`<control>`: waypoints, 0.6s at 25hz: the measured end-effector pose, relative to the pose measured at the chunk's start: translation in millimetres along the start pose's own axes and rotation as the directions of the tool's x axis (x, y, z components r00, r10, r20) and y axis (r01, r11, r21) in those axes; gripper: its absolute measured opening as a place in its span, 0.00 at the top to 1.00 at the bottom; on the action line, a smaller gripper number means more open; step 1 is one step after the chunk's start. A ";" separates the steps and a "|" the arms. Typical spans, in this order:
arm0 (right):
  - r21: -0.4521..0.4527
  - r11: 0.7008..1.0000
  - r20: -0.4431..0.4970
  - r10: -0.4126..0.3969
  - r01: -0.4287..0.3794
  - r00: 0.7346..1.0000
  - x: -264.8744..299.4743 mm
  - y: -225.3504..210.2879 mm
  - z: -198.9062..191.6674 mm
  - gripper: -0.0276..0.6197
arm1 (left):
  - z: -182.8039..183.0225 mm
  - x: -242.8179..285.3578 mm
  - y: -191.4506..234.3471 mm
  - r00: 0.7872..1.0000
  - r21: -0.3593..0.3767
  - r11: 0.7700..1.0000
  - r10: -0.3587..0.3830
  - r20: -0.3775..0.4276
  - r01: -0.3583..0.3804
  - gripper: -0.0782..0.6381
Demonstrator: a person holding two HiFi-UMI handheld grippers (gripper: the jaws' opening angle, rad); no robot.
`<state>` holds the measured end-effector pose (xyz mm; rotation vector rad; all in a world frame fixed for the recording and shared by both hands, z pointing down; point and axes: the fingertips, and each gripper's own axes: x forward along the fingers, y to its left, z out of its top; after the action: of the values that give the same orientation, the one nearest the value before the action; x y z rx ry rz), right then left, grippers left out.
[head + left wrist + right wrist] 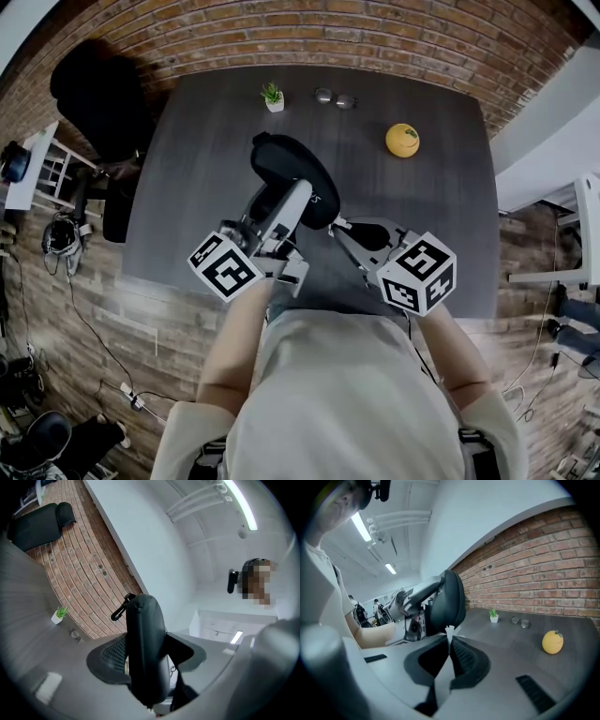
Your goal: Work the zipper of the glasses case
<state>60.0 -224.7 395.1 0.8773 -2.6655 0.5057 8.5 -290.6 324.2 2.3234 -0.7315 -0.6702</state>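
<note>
Two grippers met above a dark grey table [187, 187] that stood against a red brick wall [309, 33]. Your left gripper [279, 208] was clamped on the black glasses case [292, 173], its jaws wide around the body, holding the case clear of the tabletop with a black clip [121, 609] at its far end. Your right gripper [449, 637] had its jaws pressed together on a small white tab [449, 631] at the case's near edge; whether that tab was the zipper pull could not be told. Along the table's far side, well apart from the case, sat a small potted plant [273, 96], a pair of glasses [335, 97] and a round yellow fruit [402, 140]. A black chair [98, 94] stood at the table's far left corner. Cables [94, 342] trailed over the plank floor [159, 309] on your left. Overhead were white walls and a strip light [241, 506].
</note>
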 end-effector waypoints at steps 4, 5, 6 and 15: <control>0.008 1.000 0.020 0.014 -0.014 1.000 7.0 11.9 1.0 0.94 | 1.2 4.3 -4.6 1.000 0.007 1.000 -0.006 0.002 0.006 0.54; 0.011 1.000 0.023 0.019 -0.020 1.000 8.8 14.4 0.7 0.94 | 0.8 4.4 -4.6 1.000 0.007 1.000 -0.006 0.002 0.006 0.54; 0.013 1.000 0.023 0.023 -0.023 0.999 10.4 16.4 0.0 0.94 | -0.1 4.0 -4.1 1.000 0.005 1.000 -0.005 0.002 0.005 0.54; -0.027 0.999 0.016 -0.037 0.037 0.999 10.7 9.1 -17.6 0.87 | -20.2 4.7 8.2 0.996 0.007 1.000 -0.005 -0.085 0.005 0.53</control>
<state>48.9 -216.0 412.8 0.9243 -2.6579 0.4553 21.5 -291.2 342.3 2.3453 -0.6902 -0.5679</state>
